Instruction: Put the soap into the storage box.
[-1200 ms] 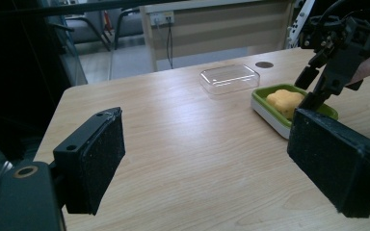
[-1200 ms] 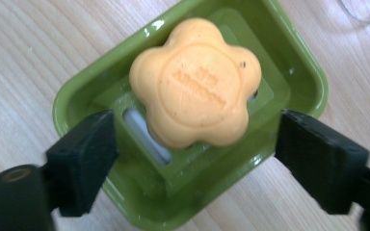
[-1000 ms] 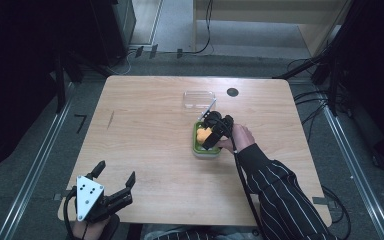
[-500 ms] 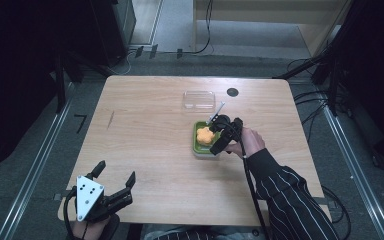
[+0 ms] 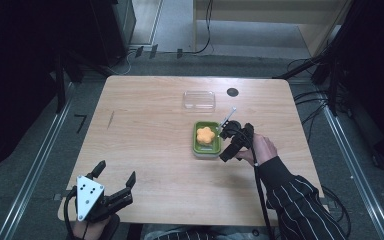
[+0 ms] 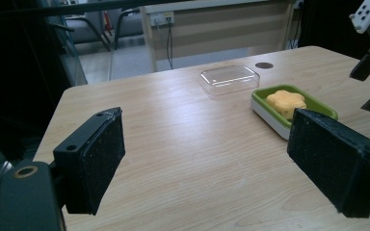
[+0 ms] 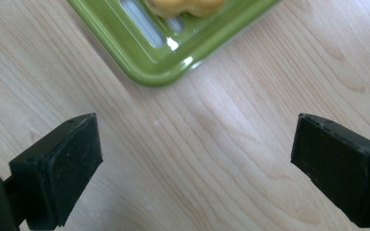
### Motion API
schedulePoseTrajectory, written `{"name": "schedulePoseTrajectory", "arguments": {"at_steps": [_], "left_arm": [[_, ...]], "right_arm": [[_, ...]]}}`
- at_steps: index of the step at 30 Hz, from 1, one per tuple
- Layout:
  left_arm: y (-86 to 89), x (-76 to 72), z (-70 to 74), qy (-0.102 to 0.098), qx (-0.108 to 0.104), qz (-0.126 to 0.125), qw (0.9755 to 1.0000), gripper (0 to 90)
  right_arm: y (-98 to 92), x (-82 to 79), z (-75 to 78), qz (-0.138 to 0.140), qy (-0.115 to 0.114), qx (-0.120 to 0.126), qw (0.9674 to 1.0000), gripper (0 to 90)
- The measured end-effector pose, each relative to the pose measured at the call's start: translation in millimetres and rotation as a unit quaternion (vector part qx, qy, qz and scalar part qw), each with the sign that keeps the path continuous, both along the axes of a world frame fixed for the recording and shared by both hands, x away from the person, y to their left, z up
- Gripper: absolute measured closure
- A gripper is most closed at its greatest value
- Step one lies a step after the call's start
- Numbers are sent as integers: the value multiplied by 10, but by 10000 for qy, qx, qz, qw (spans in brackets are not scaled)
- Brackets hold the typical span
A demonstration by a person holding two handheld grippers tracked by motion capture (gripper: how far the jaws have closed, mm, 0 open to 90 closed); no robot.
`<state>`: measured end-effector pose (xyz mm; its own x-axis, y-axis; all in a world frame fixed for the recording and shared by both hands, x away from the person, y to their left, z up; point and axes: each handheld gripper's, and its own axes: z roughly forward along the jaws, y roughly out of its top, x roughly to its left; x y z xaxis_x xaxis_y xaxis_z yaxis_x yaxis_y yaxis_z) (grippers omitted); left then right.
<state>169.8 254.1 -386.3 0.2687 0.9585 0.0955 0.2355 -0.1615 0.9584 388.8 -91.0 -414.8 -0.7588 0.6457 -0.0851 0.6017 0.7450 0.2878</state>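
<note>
Orange soap [image 5: 206,134] left in dish [image 5: 198,148] — right gripper [image 5: 234,141] withdrawn, seemingly opened.

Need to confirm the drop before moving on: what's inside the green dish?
An orange flower-shaped piece lies in the green dish, on its slotted floor. Whatever is beneath the piece is covered.

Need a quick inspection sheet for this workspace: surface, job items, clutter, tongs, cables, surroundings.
Surface: wooden table, dark round spot near far edge.
Job's things: orange flower-shaped piece lying in green tray; clear lid apart, farther back.
Clutter: nothing seen.
Grippers: left tongs open, empty, at near edge; right tongs open, empty, beside the tray, jaws just opened.
Cables: cable trails along right sleeve.
Surroundings: dark floor, rails, floor cables.
</note>
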Motion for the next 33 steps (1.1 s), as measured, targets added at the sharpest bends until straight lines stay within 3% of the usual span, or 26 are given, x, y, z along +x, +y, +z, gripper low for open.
{"name": "schedulePoseTrajectory", "arguments": {"at_steps": [10,26,33], "left_arm": [[-6,4,0,7,10,1,10000,136],[-8,6,0,13,9,5,10000,137],[-12,5,2,9,19,-3,10000,137]], "right_arm": [[-232,-195,-38,-166,52,-98,9998,39],[-581,-542,-291,-303,264,-353,9986,39],[-722,-712,-380,-359,319,-355,9982,39]]}}
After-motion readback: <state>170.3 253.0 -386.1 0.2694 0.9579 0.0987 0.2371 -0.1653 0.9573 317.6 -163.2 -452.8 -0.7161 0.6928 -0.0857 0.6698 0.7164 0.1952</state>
